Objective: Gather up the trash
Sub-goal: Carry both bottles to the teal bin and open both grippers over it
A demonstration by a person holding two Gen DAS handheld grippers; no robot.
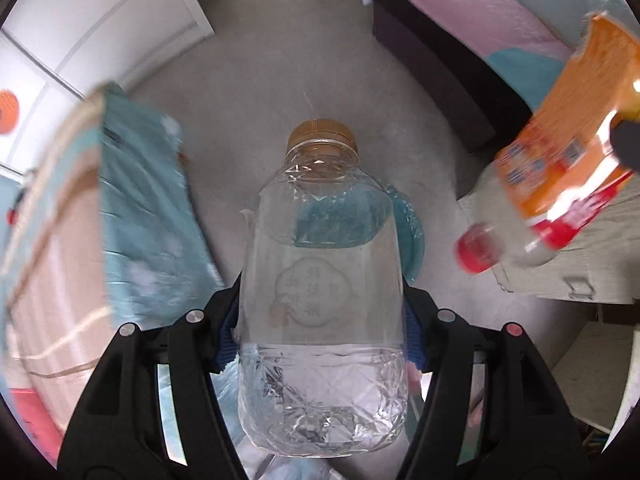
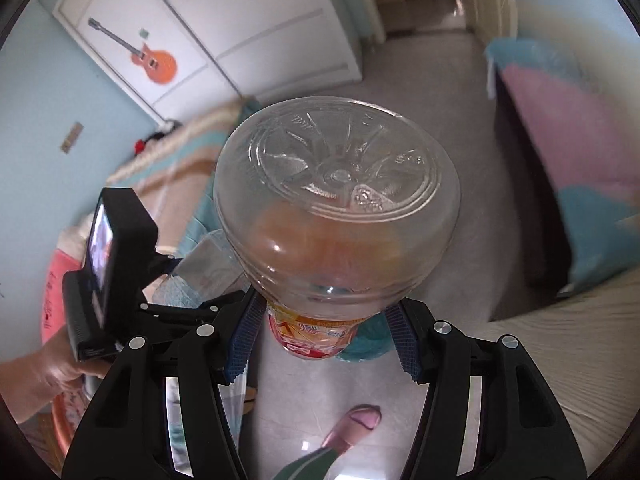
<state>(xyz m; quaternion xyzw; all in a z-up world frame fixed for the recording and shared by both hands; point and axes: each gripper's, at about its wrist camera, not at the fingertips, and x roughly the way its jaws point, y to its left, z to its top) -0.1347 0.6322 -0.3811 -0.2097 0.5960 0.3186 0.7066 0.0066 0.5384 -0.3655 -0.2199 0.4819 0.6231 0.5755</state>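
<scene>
Two bottles counted: our left hand-held gripper [image 1: 322, 332] pinches the clear bottle [image 1: 320, 300]; our right hand-held gripper [image 2: 322, 340] pinches the orange-labelled bottle [image 2: 336, 216]. Open grey floor [image 1: 304, 52] lies between bed [image 1: 460, 20] and wardrobe [image 1: 104, 20].

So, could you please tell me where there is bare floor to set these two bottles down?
The grey floor lies bare between the white wardrobe and the dark-based bed with pink-and-teal bedding. It is crowded near the teal-lined cardboard box on the left and the pale cardboard box on the right.
</scene>
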